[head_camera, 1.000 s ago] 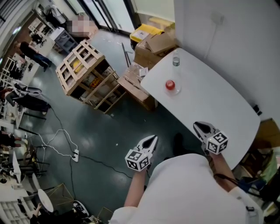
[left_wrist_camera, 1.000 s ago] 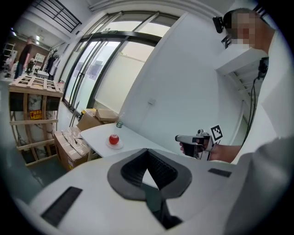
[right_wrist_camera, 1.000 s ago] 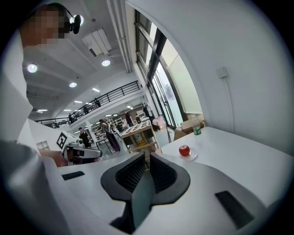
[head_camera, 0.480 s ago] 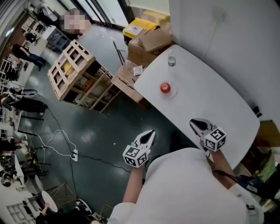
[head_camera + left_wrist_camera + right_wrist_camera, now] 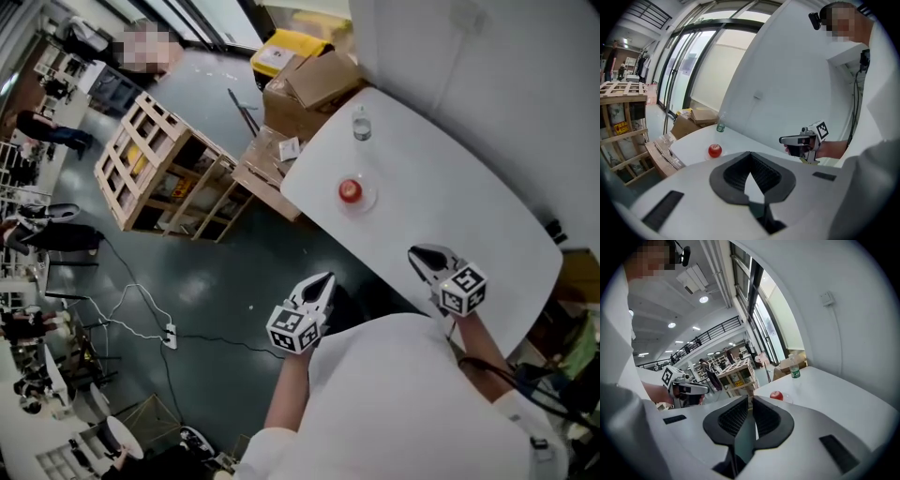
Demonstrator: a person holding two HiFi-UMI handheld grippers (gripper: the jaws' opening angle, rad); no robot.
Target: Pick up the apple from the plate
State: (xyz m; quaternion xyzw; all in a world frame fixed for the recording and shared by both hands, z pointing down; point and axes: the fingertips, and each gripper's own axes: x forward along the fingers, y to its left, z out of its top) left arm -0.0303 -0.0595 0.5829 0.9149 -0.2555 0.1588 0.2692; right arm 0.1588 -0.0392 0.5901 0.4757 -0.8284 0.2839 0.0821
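A: Where is the apple [image 5: 350, 190]?

B: On the clear plate [image 5: 367, 200] toward the far end of the white table [image 5: 450, 225]; it is well apart from both tools, so I judge the step in hand to be the reach.

A: And the tongs?

B: The left gripper [image 5: 325, 279] hangs off the table's near edge, over the floor, its jaws pressed together on nothing; the right gripper [image 5: 419, 254] is over the table's near part, its jaws also together and empty.

A: So how should the reach go?

B: Either tool could take it, and the right one is already over the table; spread its jaws wide before it gets near, since a round apple needs room; come in low and level so the pads meet the widest part of the fruit on 2 opposite sides; close gently so it does not roll or drag the light plate; then lift straight up. Keep clear of the water bottle [image 5: 362, 124] standing beyond the plate.

A: The count?

B: 1 apple; 1 plate; 1 bottle; 1 table; 2 grippers.
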